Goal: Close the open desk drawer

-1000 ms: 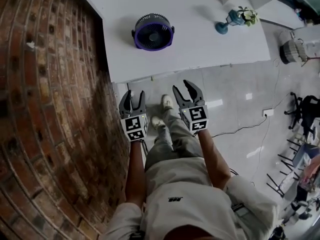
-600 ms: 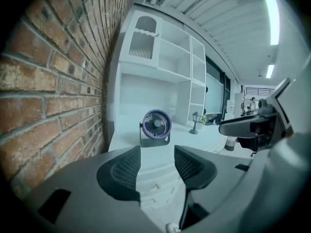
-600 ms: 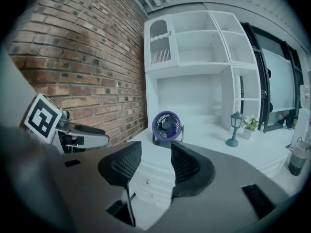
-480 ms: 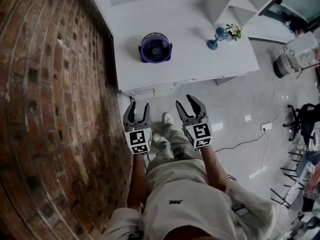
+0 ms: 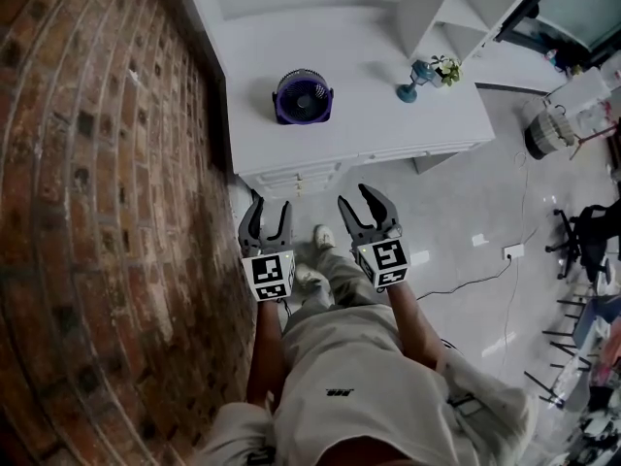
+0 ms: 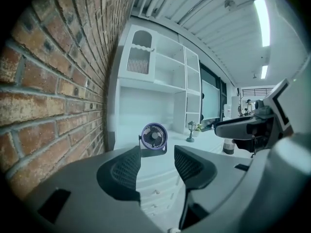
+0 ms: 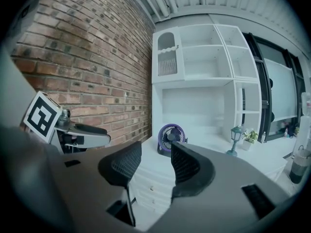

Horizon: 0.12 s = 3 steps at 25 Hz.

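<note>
2 grippers, left gripper (image 5: pixel 267 212) and right gripper (image 5: pixel 367 200), jaws apart, empty, short of desk drawers (image 5: pixel 291 177) whose fronts face them.

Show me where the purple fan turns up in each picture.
Head view: fan top centre, on the desk.
Left gripper view: fan at centre, above the gap between the jaws.
Right gripper view: fan at centre, its edge behind one jaw.
Shared landmark: brick wall, left of the fan everywhere.

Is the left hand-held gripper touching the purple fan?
Apart. The head view shows the left hand-held gripper out in front of the desk, with bare white desktop between it and the purple fan.
</note>
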Tool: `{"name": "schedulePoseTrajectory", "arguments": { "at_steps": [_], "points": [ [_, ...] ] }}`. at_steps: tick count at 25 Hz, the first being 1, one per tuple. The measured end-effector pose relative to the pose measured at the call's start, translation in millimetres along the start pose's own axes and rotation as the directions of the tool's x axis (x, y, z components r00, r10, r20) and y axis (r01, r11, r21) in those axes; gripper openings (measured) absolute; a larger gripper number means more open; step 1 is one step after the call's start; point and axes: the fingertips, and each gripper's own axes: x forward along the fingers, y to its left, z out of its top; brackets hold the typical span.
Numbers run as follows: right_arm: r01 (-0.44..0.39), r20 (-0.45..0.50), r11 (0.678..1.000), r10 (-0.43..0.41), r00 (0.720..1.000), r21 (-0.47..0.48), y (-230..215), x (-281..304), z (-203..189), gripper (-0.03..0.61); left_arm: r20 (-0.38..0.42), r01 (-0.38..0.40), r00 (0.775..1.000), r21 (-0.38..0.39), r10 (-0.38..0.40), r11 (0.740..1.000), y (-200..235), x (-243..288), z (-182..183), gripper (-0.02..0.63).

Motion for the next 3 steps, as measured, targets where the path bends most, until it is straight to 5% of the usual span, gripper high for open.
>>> {"name": "schedulePoseTrajectory", "arguments": {
  "at_steps": [3],
  "points": [
    [0.007, -0.004, 1.000, -0.007, 1.000, 0.000, -2.1, 2.3, -5.8, 0.193, 0.006, 0.009, 1.000, -0.001, -0.009, 1.000, -1.6, 3.3, -3.7, 0.229]
  ]
}}
